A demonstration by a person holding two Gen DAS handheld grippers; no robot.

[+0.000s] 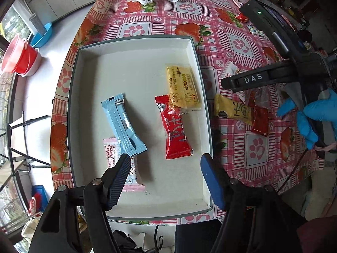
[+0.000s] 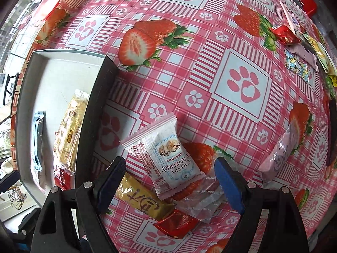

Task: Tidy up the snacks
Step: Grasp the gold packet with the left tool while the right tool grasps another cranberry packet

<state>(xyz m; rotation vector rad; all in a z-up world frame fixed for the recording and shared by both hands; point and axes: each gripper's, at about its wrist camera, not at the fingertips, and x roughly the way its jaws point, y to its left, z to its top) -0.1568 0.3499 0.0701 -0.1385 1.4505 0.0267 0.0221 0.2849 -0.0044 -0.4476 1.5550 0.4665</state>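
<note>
Cranberry crisp packet [image 2: 166, 154] lies on the bench just beside the box [image 2: 101, 97], atop a loose snack pile. Light, puffy and slick, its contents likely brittle; pinch across the middle, gently. Right gripper [image 2: 170, 172] hangs wide around it; left gripper [image 1: 164, 164] wide, empty, over the box.

Box [image 1: 134, 42] sits on the bench [image 1: 210, 10]. In it: a long packet [image 1: 123, 124] left, overlapping a cracker packet [image 1: 132, 175] nearer the camera; a second long packet [image 1: 175, 130] right, with a flat packet [image 1: 182, 86] behind, overlapping its end. Right of the box, outside it, lies a cranberry packet [image 2: 166, 154] over a stick packet [image 2: 143, 198] and a small wrapped candy [image 2: 177, 222].
</note>
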